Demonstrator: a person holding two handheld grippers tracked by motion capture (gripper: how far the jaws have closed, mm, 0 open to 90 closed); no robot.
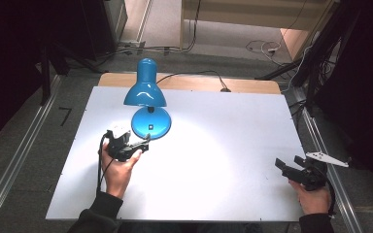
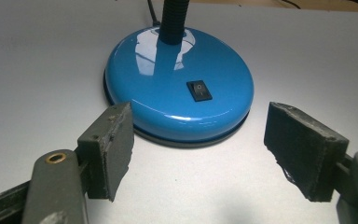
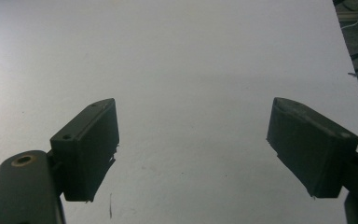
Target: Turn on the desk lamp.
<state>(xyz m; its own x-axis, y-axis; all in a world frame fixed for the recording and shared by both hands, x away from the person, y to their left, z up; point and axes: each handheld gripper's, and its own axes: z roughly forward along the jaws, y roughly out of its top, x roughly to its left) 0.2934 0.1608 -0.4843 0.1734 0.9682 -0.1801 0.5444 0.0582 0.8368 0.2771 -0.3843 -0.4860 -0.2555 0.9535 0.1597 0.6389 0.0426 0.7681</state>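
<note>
My left tongs (image 2: 198,154) spread, lamp (image 2: 179,84) base centre frame, neck cut off at top. Right tongs (image 3: 193,149) spread over bare table (image 3: 191,56).

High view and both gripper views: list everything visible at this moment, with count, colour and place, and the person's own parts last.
Blue metal desk lamp with round base: one, blue, far left part of the board, lit, shade pointing down.
Black rocker switch: one, black, on top of the lamp base.
Black lamp cable: one, black, running off the far edge.
White flat board: one, white, covering the wooden table.
Wooden table: one, light brown, edge showing at the far side.
Left hand-held gripper: one, black, just before the lamp base, jaws open.
Right hand-held gripper: one, black, at the board's right edge, jaws open, nothing between them.
</note>
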